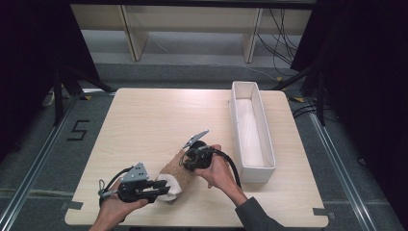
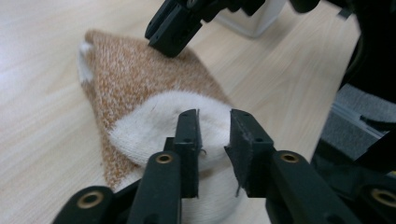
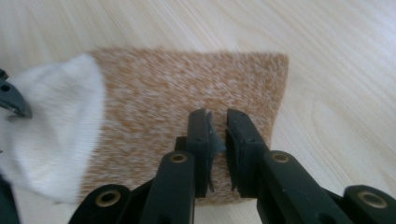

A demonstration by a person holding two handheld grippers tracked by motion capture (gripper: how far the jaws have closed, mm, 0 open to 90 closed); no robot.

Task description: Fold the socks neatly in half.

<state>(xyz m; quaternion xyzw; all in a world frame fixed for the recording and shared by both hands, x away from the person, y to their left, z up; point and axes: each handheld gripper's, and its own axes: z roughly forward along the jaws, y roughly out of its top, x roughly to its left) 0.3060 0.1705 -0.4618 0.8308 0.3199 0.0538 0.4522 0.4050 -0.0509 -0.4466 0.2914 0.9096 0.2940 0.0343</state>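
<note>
While slightly parted, grippers (image 1: 166, 185) over sock (image 1: 177, 175)

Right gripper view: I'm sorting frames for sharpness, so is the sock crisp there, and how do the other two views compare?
Right gripper view: the sock is soft and smeared, its knit hardly resolved, while the right gripper reads sharper. Left gripper view: the sock's white end and the left gripper are fairly crisp, the background box blurs. High view: even light on the table, dark surroundings, small detail coarse.

Wooden table (image 1: 144, 120), sock (image 1: 175, 180) (brown-white), white box (image 1: 252, 130)
</note>
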